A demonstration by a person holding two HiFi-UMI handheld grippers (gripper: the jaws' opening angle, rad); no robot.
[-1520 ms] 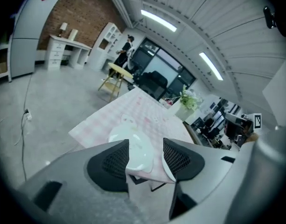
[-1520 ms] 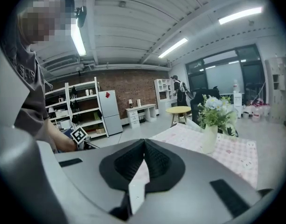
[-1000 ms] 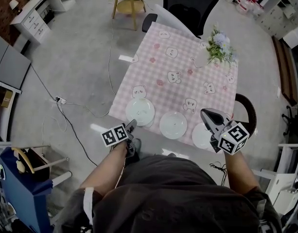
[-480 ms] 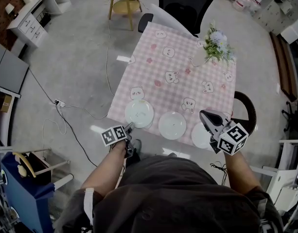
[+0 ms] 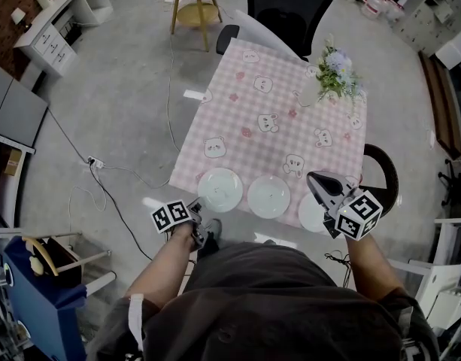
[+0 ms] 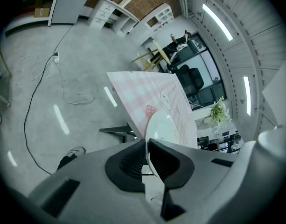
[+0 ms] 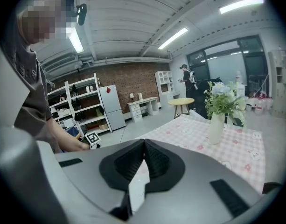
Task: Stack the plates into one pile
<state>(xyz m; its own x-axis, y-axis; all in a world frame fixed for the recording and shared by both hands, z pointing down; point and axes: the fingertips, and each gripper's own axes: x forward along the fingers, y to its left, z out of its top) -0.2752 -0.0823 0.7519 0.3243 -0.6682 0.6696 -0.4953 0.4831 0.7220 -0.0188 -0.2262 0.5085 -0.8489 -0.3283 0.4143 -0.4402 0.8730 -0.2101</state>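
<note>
**Left gripper bites the first plate's rim**

The left gripper [image 5: 195, 209] has just been closing, and its jaws now pinch the near edge of the left plate [image 5: 220, 189]. In the left gripper view the thin white rim runs straight into the narrow slit between the dark pads [image 6: 133, 160], so this looks like a real grip and not a miss. The plate lies flat on the table [image 5: 275, 89], at its near left corner, partly over the edge. By my reading the stacking has only begun: one plate is caught, none is lifted, and no pile exists yet.

The right gripper [image 5: 314, 180] hangs above the right plate [image 5: 306, 215] with its jaws pressed together and nothing between them — it holds no plate.

The three plates sit in a row along the near edge of the pink checked cloth, side by side and not overlapping: left, middle plate [image 5: 268, 196], right. All three look bare, with no food or cutlery on them.

The only filled vessel is the white vase [image 5: 309, 94] at the far right of the table, upright and well apart from the plates — it holds a bunch of flowers [image 5: 338, 68].

A likely next move is to lift the held plate and set it on the middle one.
</note>
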